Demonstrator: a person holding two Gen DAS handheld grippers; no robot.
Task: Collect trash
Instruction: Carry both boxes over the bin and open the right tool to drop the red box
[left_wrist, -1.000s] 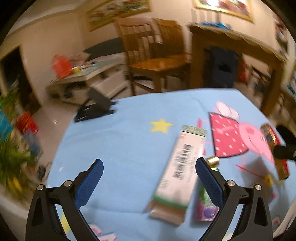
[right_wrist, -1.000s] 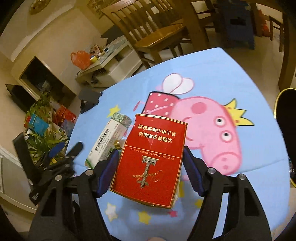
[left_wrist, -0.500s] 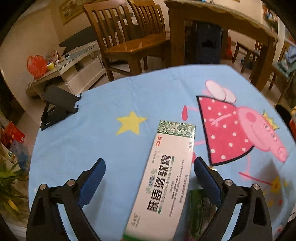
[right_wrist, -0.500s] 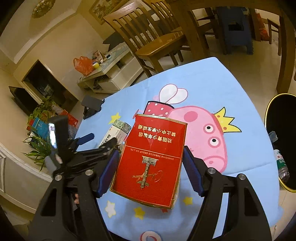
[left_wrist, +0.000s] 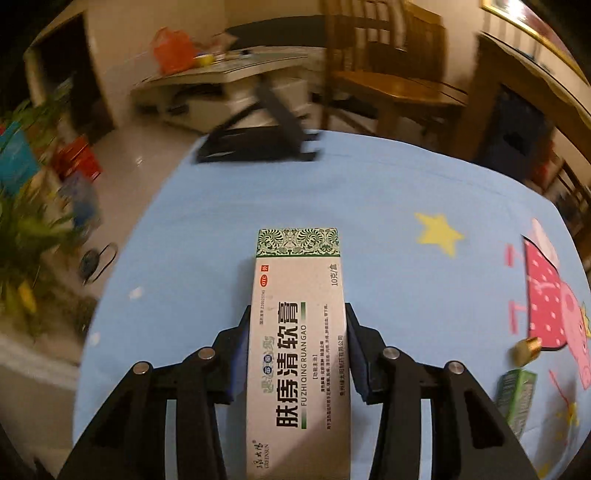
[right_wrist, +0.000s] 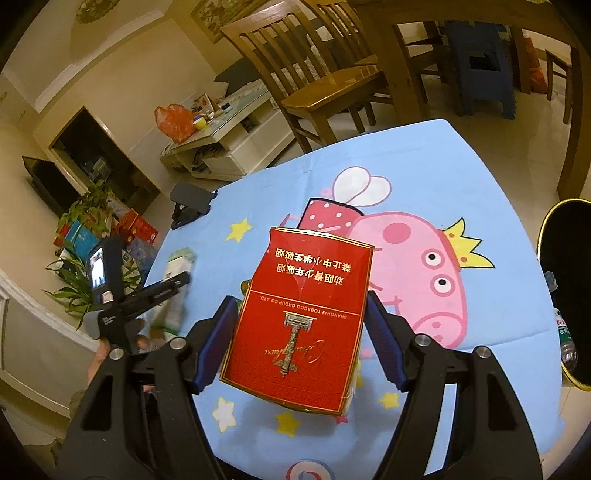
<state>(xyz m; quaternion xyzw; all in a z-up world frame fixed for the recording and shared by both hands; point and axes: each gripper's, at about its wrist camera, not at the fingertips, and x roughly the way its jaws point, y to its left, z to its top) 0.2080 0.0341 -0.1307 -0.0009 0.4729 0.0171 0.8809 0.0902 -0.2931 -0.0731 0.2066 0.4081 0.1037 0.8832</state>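
Note:
My left gripper (left_wrist: 297, 317) is shut on a long white and green ointment box (left_wrist: 298, 332), lifted over the blue tablecloth (left_wrist: 406, 236). My right gripper (right_wrist: 301, 306) is shut on a red cigarette carton (right_wrist: 303, 317) and holds it above the table. In the right wrist view the left gripper (right_wrist: 162, 291) with its box (right_wrist: 176, 280) shows at the left. A small gold cap (left_wrist: 526, 349) and a green wrapper (left_wrist: 515, 395) lie on the cloth at the right. A black bin with a yellow rim (right_wrist: 570, 291) stands right of the table.
A black phone stand (left_wrist: 258, 136) sits at the table's far edge. Wooden chairs (right_wrist: 317, 70) and a wooden dining table stand beyond. A white low table (right_wrist: 229, 144) and potted plants (right_wrist: 88, 229) are at the left. A plastic bottle (right_wrist: 563, 332) lies in the bin.
My left gripper has closed on the ointment box and lifted it, swinging left. My right gripper has kept the red carton and moved slightly.

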